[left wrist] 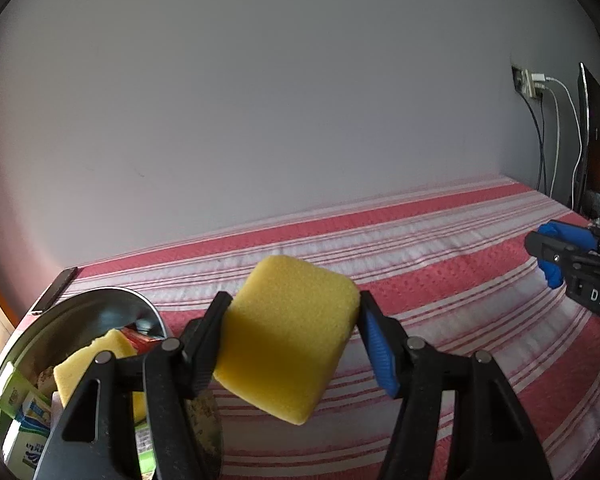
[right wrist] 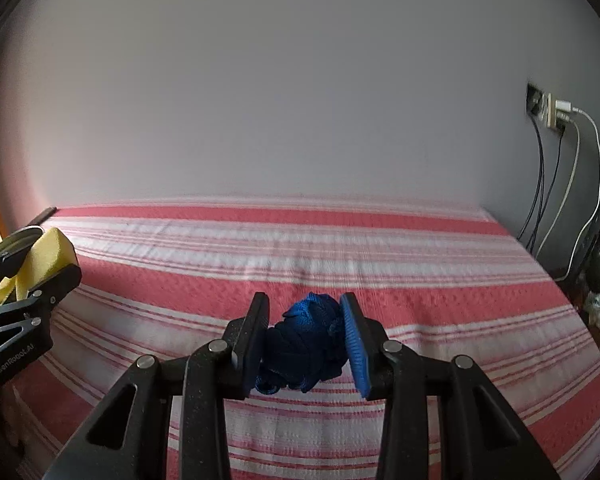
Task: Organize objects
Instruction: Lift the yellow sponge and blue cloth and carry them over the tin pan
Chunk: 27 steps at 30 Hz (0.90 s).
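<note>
Left tongs (left wrist: pixel 290 344) are gripping a yellow rectangular foam sponge (left wrist: pixel 288 340) between their two black fingers, the jaws parted about as wide as the block and pressing on its two side faces. They are pointing forward and level, holding the sponge tilted in the air above the red-and-white striped bedspread (left wrist: pixel 440 280), just to the right of the round shiny metal bowl (left wrist: pixel 80 312). Right tongs (right wrist: pixel 304 344) are likewise reaching forward and level over the bedspread (right wrist: pixel 300 264), their jaws narrowed onto a crumpled blue mesh bath pouf (right wrist: pixel 306 340), which is sitting squeezed between the black finger and the blue ribbed pad (right wrist: pixel 354 344). From the left wrist view the right tongs (left wrist: pixel 548 256) are showing at the far right edge, well apart from the sponge, with the blue pouf (left wrist: pixel 556 248) bunched in their tips. From the right wrist view the left tongs (right wrist: pixel 44 256) are appearing at the left edge with the yellow sponge (right wrist: pixel 48 256) in them.

The bowl is lying at the lower left corner of the bed and is holding a second yellow sponge piece (left wrist: pixel 96 368), a red packet (left wrist: pixel 144 344) and green-and-white cartons (left wrist: pixel 24 412). A white plug adapter with cables (right wrist: pixel 556 116) is hanging from the grey wall (right wrist: pixel 300 100) at the right.
</note>
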Motion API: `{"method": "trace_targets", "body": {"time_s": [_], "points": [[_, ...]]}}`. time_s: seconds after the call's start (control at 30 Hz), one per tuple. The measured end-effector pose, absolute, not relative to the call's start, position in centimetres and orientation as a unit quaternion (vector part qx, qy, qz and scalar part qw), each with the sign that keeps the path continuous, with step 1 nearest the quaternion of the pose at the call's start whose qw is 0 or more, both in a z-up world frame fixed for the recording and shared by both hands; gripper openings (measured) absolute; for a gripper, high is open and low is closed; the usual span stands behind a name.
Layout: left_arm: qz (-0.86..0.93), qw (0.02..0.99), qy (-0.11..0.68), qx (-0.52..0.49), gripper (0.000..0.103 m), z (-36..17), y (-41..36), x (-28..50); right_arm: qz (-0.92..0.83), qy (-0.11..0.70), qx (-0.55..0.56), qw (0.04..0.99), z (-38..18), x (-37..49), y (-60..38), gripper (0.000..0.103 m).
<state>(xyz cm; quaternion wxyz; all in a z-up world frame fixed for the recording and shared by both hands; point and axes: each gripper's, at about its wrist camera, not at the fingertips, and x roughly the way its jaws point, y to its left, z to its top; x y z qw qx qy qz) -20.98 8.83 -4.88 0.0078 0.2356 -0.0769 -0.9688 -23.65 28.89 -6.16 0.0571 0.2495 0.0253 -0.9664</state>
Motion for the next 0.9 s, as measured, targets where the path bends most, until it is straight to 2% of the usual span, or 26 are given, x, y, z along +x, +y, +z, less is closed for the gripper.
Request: {"method": "trace_targets", "body": {"time_s": [0.7,0.9], "points": [[-0.978,0.017,-0.042,0.203,0.063,-4.4,7.2,-18.5,-0.989,0.023,0.137,0.041,-4.9,-19.7,28.9,0.039],[-0.981,0.024,-0.026,0.192,0.063,-4.3,6.7,-17.7,-0.99,0.015,0.135,0.045,-4.8,-19.6,28.7,0.039]]}}
